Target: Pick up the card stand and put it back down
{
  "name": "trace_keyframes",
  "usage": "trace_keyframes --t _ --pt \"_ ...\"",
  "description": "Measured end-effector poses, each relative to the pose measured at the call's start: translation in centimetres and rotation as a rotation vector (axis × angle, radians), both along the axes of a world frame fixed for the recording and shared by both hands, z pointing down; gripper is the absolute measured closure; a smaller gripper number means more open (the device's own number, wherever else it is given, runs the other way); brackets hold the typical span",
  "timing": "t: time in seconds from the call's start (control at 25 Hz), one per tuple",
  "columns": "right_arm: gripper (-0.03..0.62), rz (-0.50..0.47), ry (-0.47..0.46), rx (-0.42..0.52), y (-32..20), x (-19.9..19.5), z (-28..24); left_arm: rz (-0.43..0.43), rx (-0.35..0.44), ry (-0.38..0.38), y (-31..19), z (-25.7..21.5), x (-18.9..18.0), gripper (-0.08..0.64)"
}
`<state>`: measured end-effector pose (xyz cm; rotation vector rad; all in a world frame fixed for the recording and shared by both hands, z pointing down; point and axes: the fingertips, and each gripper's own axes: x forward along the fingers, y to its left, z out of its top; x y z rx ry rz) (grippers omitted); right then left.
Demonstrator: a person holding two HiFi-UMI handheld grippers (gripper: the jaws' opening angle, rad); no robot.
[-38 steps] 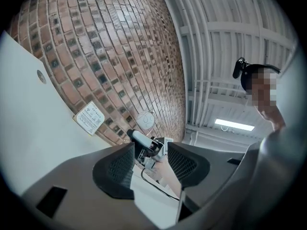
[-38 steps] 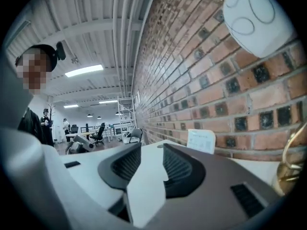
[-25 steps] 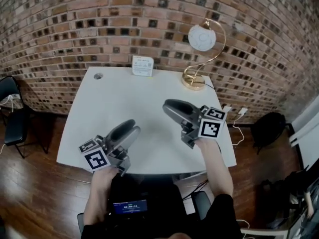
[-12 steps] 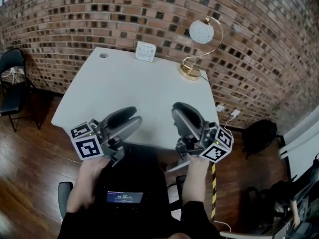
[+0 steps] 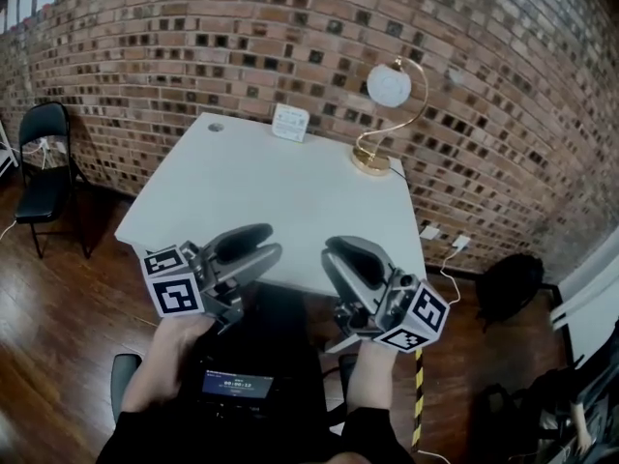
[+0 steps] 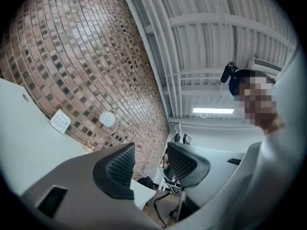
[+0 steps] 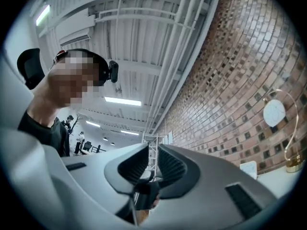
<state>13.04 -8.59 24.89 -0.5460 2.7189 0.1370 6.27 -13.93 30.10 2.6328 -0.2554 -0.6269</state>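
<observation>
So the card stand (image 5: 290, 122) is parked upright at the far edge of the desk (image 5: 242, 191), right against the brick wall (image 5: 193, 46), with the lamp (image 5: 382, 114) off to its right. Both grippers are held back past the near edge. The left hand-held gripper (image 5: 257, 249) is spread wide and empty, and the right hand-held gripper (image 5: 338, 257) has just been closing to a thin gap on nothing. The pickup probably isn't begun yet, so a long reach across and reopened jaws would be needed. The stand's print is too small to be read.
</observation>
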Motion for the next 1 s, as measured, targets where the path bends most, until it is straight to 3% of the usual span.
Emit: trace_keyframes --t 0.56,1.0 --pt "0.52 0.02 0.073 0.028 2.8 -0.6 0.5 0.003 0.058 -0.014 3.8 -1.3 0.0 0.353" --pt "0.52 0.029 0.123 0.039 2.8 -1.5 1.1 0.008 0.048 0.003 3.5 -1.0 -0.3 0.353"
